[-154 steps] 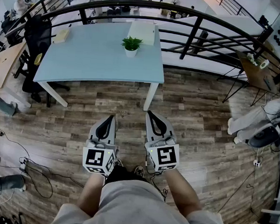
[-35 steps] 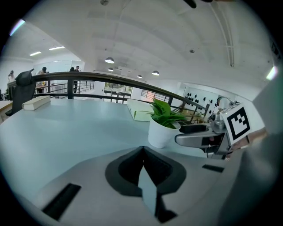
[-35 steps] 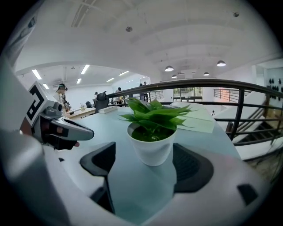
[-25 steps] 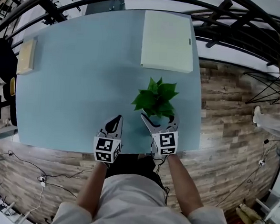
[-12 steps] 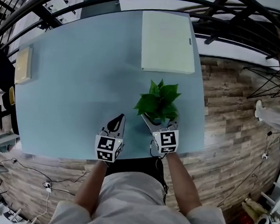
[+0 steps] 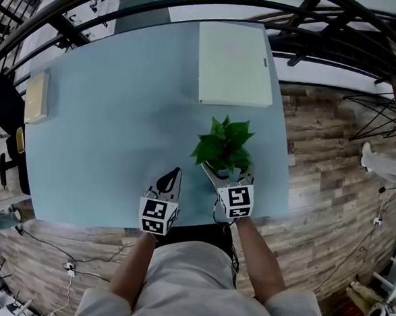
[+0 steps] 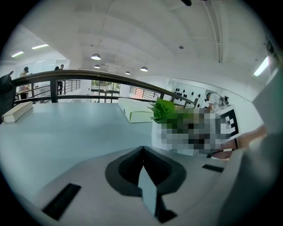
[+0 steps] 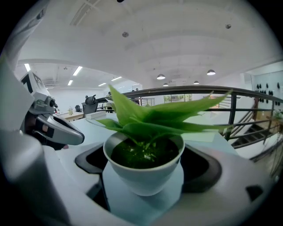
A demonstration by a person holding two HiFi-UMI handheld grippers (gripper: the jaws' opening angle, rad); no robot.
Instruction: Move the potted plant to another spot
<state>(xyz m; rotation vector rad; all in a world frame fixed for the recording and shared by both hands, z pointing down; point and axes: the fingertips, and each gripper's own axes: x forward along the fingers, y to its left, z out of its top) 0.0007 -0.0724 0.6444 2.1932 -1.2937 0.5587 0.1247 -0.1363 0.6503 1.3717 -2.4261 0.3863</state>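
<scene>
The potted plant, green leaves in a white pot, stands on the pale blue table near its front right corner. My right gripper has one jaw on each side of the pot, and the dark pads lie against its walls in the right gripper view, at my right gripper. The pot's base rests on the table. My left gripper hovers over the table's front edge, just left of the plant, shut and holding nothing. In the left gripper view, the plant's leaves show to the right of my left gripper.
A flat cream box lies at the back of the table, just beyond the plant. A small tan block sits at the left edge. A dark railing curves behind the table. Wood floor lies to the right.
Six seconds ago I stood back from the table with both grippers over the floor. In the last second the right jaws have drawn in slightly around the pot. The plant stays in place.
</scene>
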